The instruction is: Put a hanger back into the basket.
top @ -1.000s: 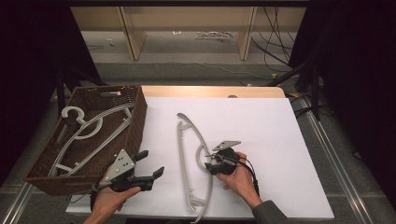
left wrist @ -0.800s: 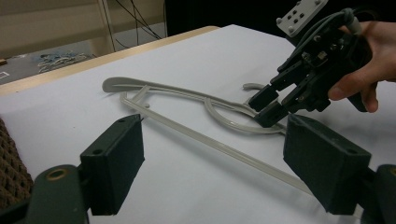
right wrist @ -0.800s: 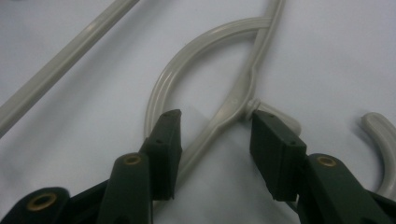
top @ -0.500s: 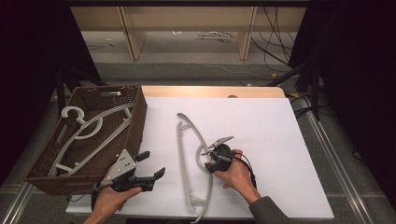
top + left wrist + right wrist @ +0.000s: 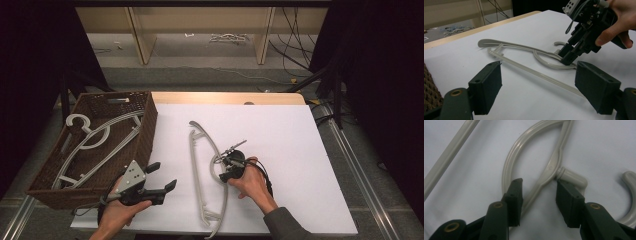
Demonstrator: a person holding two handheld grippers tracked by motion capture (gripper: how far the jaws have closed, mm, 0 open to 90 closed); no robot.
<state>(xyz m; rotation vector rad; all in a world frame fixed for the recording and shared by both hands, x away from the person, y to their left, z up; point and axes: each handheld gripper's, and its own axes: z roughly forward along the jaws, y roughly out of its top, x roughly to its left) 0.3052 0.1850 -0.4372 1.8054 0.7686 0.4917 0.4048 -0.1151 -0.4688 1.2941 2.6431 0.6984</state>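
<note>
Between the jaws of the right gripper [image 5: 539, 202] sits the neck of the grey hanger [image 5: 202, 170]; they have just been closing but are not yet pinching it. The hanger lies flat on the white table [image 5: 300, 150], right of the wicker basket [image 5: 145, 135]. Best to centre on the neck w/ both pads, then squeeze firmly. The left gripper [image 5: 537, 90] waits near the basket, jaws spread. Vs. a second ago, the hanger has not shifted.

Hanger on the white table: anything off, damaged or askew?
Nothing stands out. The hanger lies flat and whole on the table; the right tongs straddle its neck, having just been closing, not yet clamped. More hangers lie in the basket.
</note>
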